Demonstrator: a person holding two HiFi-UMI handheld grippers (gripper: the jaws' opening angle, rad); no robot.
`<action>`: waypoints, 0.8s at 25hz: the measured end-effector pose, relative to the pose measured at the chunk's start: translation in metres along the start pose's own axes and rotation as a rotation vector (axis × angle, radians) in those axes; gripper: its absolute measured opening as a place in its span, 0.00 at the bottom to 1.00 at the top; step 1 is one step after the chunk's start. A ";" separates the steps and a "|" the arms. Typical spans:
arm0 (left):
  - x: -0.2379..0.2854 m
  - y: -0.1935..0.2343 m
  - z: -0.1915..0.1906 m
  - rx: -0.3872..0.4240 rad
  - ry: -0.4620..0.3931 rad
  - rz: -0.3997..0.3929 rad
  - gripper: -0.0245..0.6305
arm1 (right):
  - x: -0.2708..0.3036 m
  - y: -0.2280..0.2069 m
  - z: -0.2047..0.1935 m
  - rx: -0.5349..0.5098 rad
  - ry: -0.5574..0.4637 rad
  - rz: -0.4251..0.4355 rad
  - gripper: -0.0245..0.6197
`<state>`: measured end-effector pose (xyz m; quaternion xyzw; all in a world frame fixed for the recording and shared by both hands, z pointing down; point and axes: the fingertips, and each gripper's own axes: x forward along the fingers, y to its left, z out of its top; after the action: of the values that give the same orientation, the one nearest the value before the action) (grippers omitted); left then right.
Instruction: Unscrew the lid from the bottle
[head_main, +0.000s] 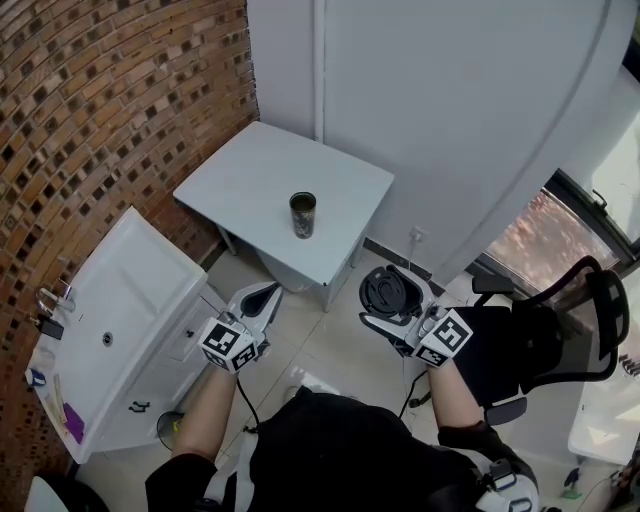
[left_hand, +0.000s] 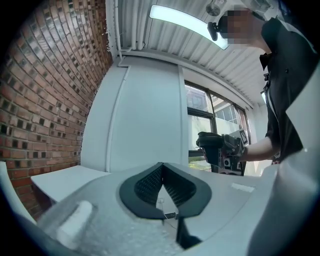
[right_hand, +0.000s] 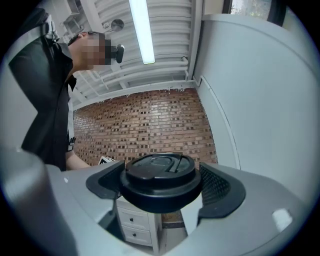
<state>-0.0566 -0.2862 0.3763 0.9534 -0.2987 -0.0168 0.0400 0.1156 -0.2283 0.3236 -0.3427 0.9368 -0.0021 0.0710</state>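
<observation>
Brick wall (head_main: 110, 90) fills the upper left of the head view and pale white panels (head_main: 450, 110) the upper right. Between them, at centre frame, stands a small pale surface (head_main: 250, 170). The bottle (head_main: 302, 215) stands upright on it, toward the edge nearest the bottom of the frame, dark and with nothing on its top.

The lid (head_main: 381, 288) is off the bottle and well apart from it, below and to the right, over the tiled floor (head_main: 335, 345). The right claw (head_main: 386, 296) is clenched on it. In the right gripper view the round black lid (right_hand: 161, 175) sits flat between the two dark pads (right_hand: 218, 187), pressed at both sides, with the right claw (right_hand: 162, 186) facing the brick wall.

The left claw (head_main: 262, 298) is at lower centre-left of the head view, clenched on nothing. In the left gripper view its ribbed pads (left_hand: 147, 182) meet at the tips, and the left claw (left_hand: 161, 167) points past the surface toward the white panels.

A white sink unit (head_main: 120, 300) lies along the left edge of the head view, and a black office chair (head_main: 580, 320) at the right.
</observation>
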 end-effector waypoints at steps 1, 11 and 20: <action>0.001 -0.003 -0.001 -0.003 -0.005 0.002 0.04 | -0.001 0.001 -0.002 0.003 0.001 0.002 0.76; 0.003 -0.022 -0.008 -0.015 -0.011 0.015 0.04 | -0.001 0.015 -0.012 -0.036 0.031 0.043 0.76; -0.002 -0.026 -0.014 -0.085 -0.013 0.012 0.04 | -0.002 0.019 -0.016 -0.015 0.034 0.052 0.76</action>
<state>-0.0429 -0.2624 0.3882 0.9489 -0.3035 -0.0353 0.0787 0.1025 -0.2129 0.3387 -0.3187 0.9464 0.0008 0.0526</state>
